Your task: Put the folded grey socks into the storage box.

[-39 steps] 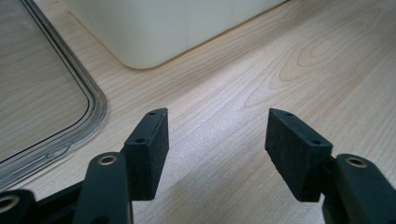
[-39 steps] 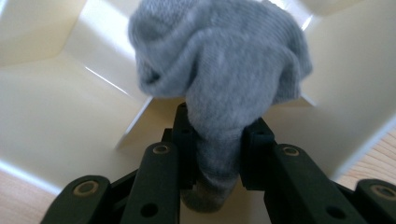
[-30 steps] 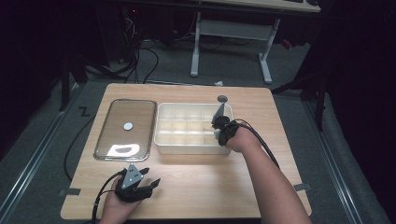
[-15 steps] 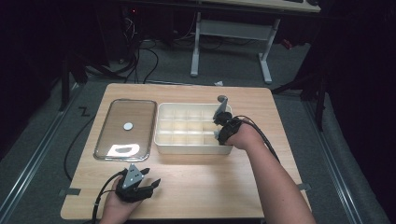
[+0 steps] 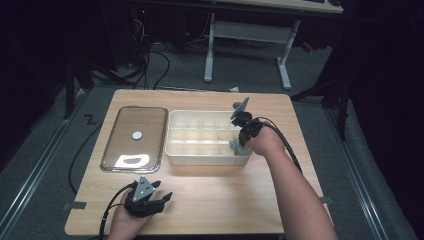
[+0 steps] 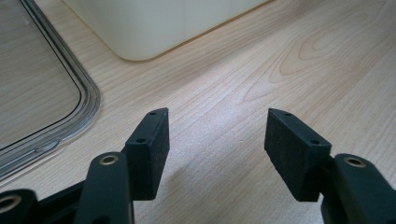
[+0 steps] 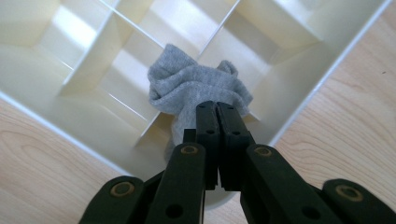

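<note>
Right hand-held gripper (image 7: 217,109) is pinching the crumpled grey cloth (image 7: 196,88) at frame centre, over the cream plastic divided box (image 7: 322,32), likely to stuff a compartment; left hand-held gripper (image 6: 212,135) is waiting wide open.

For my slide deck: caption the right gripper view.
Right gripper, jaws shut on a grey sock, holds it over a corner compartment of the cream divided box.
</note>
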Tool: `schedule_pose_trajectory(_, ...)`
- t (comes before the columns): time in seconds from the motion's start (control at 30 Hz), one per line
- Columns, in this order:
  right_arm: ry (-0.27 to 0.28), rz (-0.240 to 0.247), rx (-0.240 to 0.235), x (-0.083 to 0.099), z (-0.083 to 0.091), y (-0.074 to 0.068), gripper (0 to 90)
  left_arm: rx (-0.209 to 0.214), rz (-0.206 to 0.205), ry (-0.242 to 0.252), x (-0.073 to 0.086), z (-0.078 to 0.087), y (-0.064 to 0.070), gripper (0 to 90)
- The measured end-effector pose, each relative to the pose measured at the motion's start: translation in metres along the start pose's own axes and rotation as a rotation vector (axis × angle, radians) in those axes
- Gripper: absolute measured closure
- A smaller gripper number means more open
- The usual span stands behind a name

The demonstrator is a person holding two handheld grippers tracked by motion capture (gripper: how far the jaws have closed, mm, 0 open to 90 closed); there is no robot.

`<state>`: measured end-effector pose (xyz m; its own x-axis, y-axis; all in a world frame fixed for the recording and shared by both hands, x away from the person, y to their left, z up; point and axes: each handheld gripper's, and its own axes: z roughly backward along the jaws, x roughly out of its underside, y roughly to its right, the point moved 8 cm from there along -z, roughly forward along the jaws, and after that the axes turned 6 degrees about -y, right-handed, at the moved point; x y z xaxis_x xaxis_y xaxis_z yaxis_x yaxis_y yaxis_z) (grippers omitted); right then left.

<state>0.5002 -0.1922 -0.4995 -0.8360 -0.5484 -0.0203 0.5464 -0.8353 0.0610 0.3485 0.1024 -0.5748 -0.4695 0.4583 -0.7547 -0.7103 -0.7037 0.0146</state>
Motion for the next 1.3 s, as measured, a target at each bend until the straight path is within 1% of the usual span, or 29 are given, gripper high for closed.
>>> schedule_pose_trajectory(0.03, 0.004, 0.0, -0.003, -0.001, -0.003, -0.001, 88.9, -0.001, 0.002, 0.003, 0.0, 0.0, 0.0, 41.0)
schedule_pose_trajectory(0.07, 0.003, -0.018, -0.007, -0.001, -0.004, -0.003, 89.1, -0.001, 0.001, 0.001, 0.0, 0.0, 0.0, 41.0)
schedule_pose_trajectory(0.1, 0.009, -0.007, -0.006, -0.002, -0.005, -0.002, 89.4, -0.001, 0.0, 0.001, 0.0, 0.0, 0.0, 41.0)
schedule_pose_trajectory(0.13, 0.005, -0.014, -0.01, -0.001, -0.006, -0.003, 89.6, 0.001, 0.001, 0.001, 0.0, 0.0, 0.001, 41.0)
schedule_pose_trajectory(0.23, -0.001, -0.005, -0.022, -0.001, -0.008, -0.003, 90.0, 0.004, -0.001, -0.003, 0.001, 0.0, 0.002, 41.0)
schedule_pose_trajectory(0.3, -0.008, -0.019, -0.022, 0.001, -0.01, -0.004, 90.0, 0.005, -0.004, -0.006, 0.001, -0.001, 0.003, 40.9)
schedule_pose_trajectory(0.33, -0.007, 0.006, -0.016, 0.0, -0.011, -0.003, 90.0, 0.005, -0.004, -0.006, 0.001, -0.001, 0.003, 40.9)
schedule_pose_trajectory(0.37, -0.023, -0.012, -0.012, 0.002, -0.013, -0.005, 90.0, 0.005, -0.005, -0.009, 0.001, -0.001, 0.003, 41.0)
schedule_pose_trajectory(0.4, -0.023, -0.012, -0.012, 0.002, -0.013, -0.005, 90.0, 0.005, -0.005, -0.009, 0.001, -0.001, 0.003, 41.0)
schedule_pose_trajectory(0.43, -0.037, -0.006, -0.007, 0.003, -0.015, -0.005, 90.0, 0.005, -0.007, -0.012, 0.002, -0.001, 0.004, 40.9)
schedule_pose_trajectory(0.5, -0.035, 0.004, -0.004, 0.003, -0.017, -0.004, 90.0, 0.004, -0.009, -0.013, 0.002, -0.001, 0.004, 40.9)
schedule_pose_trajectory(0.6, -0.046, -0.004, -0.001, 0.003, -0.019, -0.004, 90.0, 0.005, -0.005, -0.012, 0.002, -0.002, 0.004, 40.9)
schedule_pose_trajectory(0.67, -0.05, 0.011, 0.004, 0.003, -0.021, -0.003, 90.0, 0.006, -0.005, -0.013, 0.002, -0.002, 0.003, 40.9)
schedule_pose_trajectory(0.77, -0.053, -0.006, 0.009, 0.003, -0.024, -0.004, 90.0, 0.008, -0.005, -0.015, 0.002, -0.002, 0.003, 40.9)
schedule_pose_trajectory(0.83, -0.05, -0.001, 0.007, 0.004, -0.026, -0.003, 90.0, 0.006, -0.006, -0.018, 0.002, -0.002, 0.003, 40.9)
schedule_pose_trajectory(0.87, -0.051, -0.011, 0.007, 0.005, -0.027, -0.004, 90.0, 0.007, -0.007, -0.018, 0.002, -0.002, 0.003, 40.9)
schedule_pose_trajectory(0.93, -0.049, 0.001, 0.015, 0.005, -0.027, -0.004, 90.0, 0.006, -0.007, -0.013, 0.002, -0.002, 0.003, 40.9)
schedule_pose_trajectory(0.97, -0.048, 0.008, 0.018, 0.006, -0.026, -0.004, 88.8, 0.005, -0.007, -0.015, 0.002, -0.002, 0.003, 40.9)
schedule_pose_trajectory(1.0, -0.048, 0.02, 0.028, 0.006, -0.024, -0.003, 85.7, 0.007, -0.008, -0.019, 0.003, -0.002, 0.003, 40.9)
schedule_pose_trajectory(1.03, -0.047, 0.012, 0.03, 0.007, -0.02, -0.004, 82.1, 0.006, -0.007, -0.019, 0.003, -0.003, 0.002, 40.9)
schedule_pose_trajectory(1.07, -0.042, 0.014, 0.029, 0.008, -0.016, -0.003, 79.9, 0.007, -0.007, -0.02, 0.003, -0.003, 0.002, 40.9)
schedule_pose_trajectory(1.1, -0.032, -0.002, 0.026, 0.008, -0.012, -0.002, 80.0, 0.005, -0.007, -0.02, 0.003, -0.004, 0.002, 40.9)
schedule_pose_trajectory(1.13, -0.01, 0.012, 0.03, 0.008, -0.008, 0.0, 81.5, 0.005, -0.007, -0.02, 0.003, -0.004, 0.002, 41.0)
schedule_pose_trajectory(1.2, 0.028, 0.012, 0.025, 0.006, -0.003, -0.001, 82.1, 0.009, -0.01, -0.024, 0.003, -0.004, 0.003, 41.0)
schedule_pose_trajectory(1.27, 0.038, 0.009, 0.027, 0.005, -0.002, -0.002, 81.9, 0.008, -0.011, -0.025, 0.003, -0.004, 0.004, 41.0)
schedule_pose_trajectory(1.3, 0.05, 0.022, 0.041, 0.001, -0.004, -0.004, 81.2, 0.008, -0.012, -0.026, 0.003, -0.004, 0.004, 41.0)
